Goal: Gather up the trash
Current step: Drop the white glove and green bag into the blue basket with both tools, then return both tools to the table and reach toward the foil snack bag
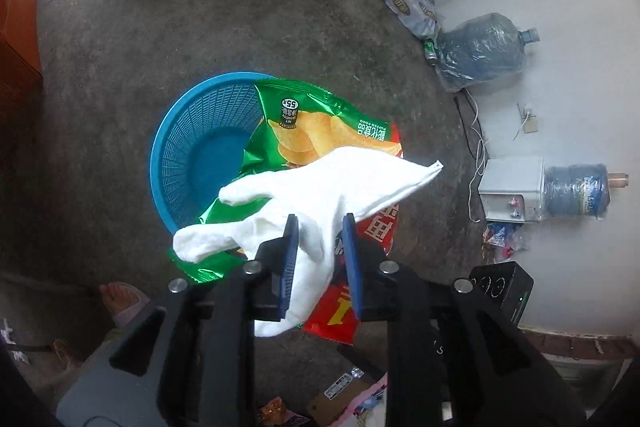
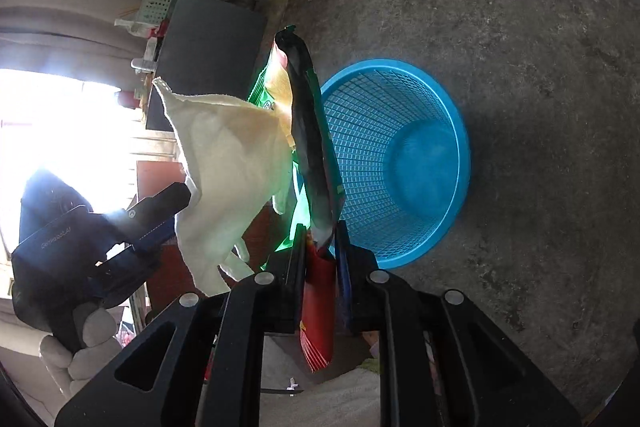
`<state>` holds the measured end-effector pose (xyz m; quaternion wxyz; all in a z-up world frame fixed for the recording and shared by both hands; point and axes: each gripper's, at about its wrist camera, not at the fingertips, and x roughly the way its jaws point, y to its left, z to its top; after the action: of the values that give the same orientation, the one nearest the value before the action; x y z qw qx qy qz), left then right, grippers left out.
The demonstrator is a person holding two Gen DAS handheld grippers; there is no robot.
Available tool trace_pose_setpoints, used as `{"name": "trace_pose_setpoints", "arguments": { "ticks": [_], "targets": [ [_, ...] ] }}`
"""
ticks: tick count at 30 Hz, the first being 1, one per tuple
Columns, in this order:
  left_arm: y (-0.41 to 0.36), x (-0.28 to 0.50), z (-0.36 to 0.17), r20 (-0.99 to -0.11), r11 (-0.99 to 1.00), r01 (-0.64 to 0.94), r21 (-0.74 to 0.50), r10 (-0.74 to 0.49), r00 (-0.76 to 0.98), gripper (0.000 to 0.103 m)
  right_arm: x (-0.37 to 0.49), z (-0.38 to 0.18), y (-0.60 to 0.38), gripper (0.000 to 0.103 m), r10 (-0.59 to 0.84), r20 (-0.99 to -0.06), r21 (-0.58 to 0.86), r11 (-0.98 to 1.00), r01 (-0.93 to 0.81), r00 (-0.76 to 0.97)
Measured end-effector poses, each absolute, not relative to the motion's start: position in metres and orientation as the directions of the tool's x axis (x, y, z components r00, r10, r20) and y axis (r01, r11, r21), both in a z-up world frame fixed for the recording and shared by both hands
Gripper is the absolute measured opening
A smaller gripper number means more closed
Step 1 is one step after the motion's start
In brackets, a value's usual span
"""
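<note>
A white glove point(image 1: 320, 195) hangs between the blue pads of the left gripper point(image 1: 320, 251) — the jaws stand apart, wider than the cloth, so it looks loose rather than pinched (no firm contact shows). Just beyond it, the right gripper point(image 2: 320, 251) is nearly closed, clamped on a green and red chip bag point(image 2: 308, 131) that stands up from its fingers. A blue basket point(image 1: 176, 147) sits on the concrete floor point(image 1: 160, 27) ahead of and below both grippers — empty inside, with the bag overlapping its rim in the left view.
</note>
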<state>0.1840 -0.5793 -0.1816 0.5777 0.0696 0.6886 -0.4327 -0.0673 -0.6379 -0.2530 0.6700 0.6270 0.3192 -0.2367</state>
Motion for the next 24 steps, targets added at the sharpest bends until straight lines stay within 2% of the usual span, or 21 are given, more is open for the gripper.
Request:
{"name": "trace_pose_setpoints", "arguments": {
  "ticks": [1,2,3,6,11,17,22,24],
  "targets": [
    [-0.580,0.189,-0.186,-0.867,0.637,0.590,-0.496,-0.396,-0.301,0.038,-0.061,-0.266,-0.643,0.021,0.088,-0.728,0.686,0.093,0.722,0.680],
    [-0.579,0.194,-0.189,-0.873,0.652,0.582,-0.486,-0.397,-0.283,0.039,-0.056,-0.279,-0.647,0.031,0.092,-0.740,0.672,0.089,0.735,0.666],
    [-0.576,0.198,-0.190,-0.871,0.659,0.571,-0.489,-0.407,-0.276,0.040,-0.050,-0.290,-0.652,0.036,0.094,-0.765,0.644,0.089,0.760,0.637],
    [-0.568,0.210,-0.180,-0.853,0.649,0.559,-0.516,-0.447,-0.269,0.041,-0.046,-0.311,-0.657,0.037,0.092,-0.802,0.597,0.075,0.799,0.590],
    [-0.550,0.218,-0.141,-0.842,0.621,0.595,-0.510,-0.502,-0.198,0.044,-0.053,-0.305,-0.651,0.037,0.069,-0.814,0.580,0.113,0.807,0.576],
    [-0.508,0.196,-0.081,-0.800,0.566,0.626,-0.536,-0.577,-0.164,0.044,-0.073,-0.258,-0.636,0.037,0.030,-0.811,0.578,0.195,0.792,0.585],
    [-0.444,0.160,-0.021,-0.771,0.500,0.722,-0.478,-0.633,-0.072,0.047,-0.095,-0.194,-0.605,0.037,0.010,-0.773,0.604,0.321,0.730,0.635],
    [-0.407,0.146,-0.001,-0.748,0.489,0.744,-0.456,-0.663,-0.023,0.050,-0.100,-0.169,-0.589,0.042,0.009,-0.753,0.611,0.378,0.695,0.658]
  ]
}}
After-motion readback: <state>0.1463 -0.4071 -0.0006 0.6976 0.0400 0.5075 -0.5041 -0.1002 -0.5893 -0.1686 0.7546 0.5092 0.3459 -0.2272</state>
